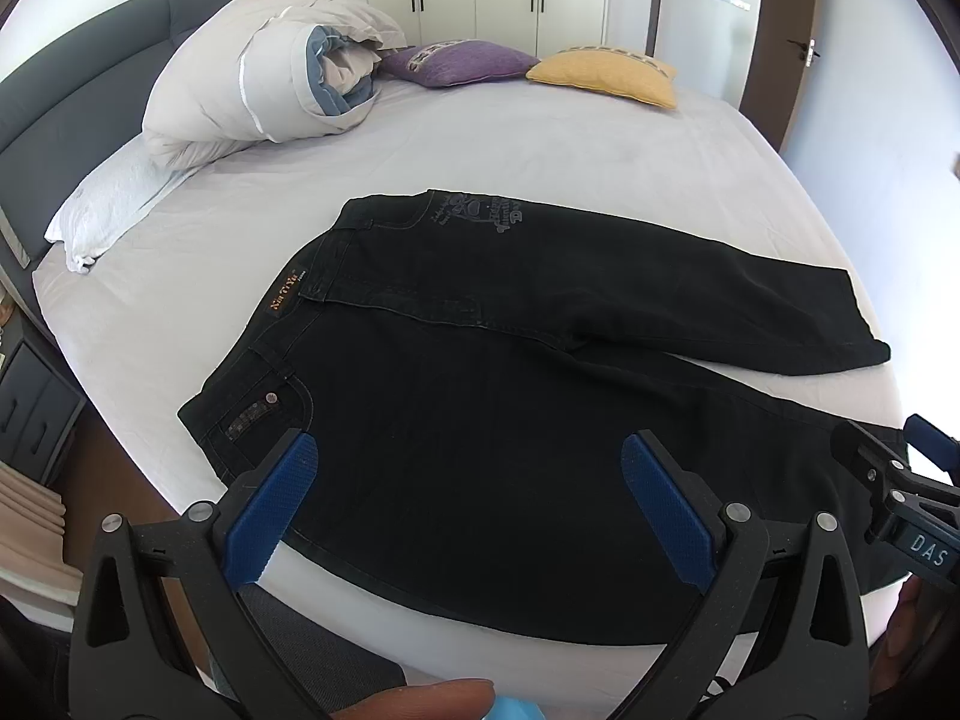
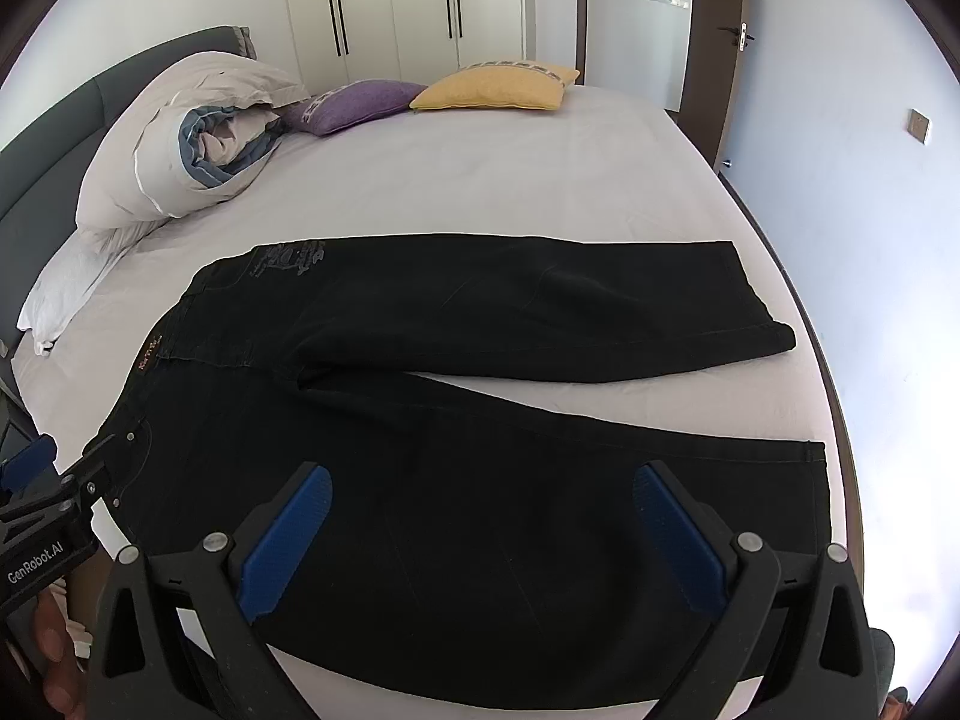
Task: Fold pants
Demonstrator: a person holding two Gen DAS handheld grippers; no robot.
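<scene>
Black pants lie spread flat on the bed, close under both cameras, with the near leg's lower edge cut off behind the tool frames. Their long axis runs left to right: waistband toward the headboard side at left, hems at right, the two legs splayed apart in a narrow V. A small orange waistband label carries lettering too small to read, and a faint grey print near the far hip is also illegible.

Left tongs hang wide open over the hip area, holding nothing; right tongs are equally wide over the near leg's thigh, empty. "DAS" and "GenRobot.AI" are readable on the tool bodies.

Farther off, a rolled duvet, a purple cushion and a yellow cushion sit along the bed's far side.
</scene>
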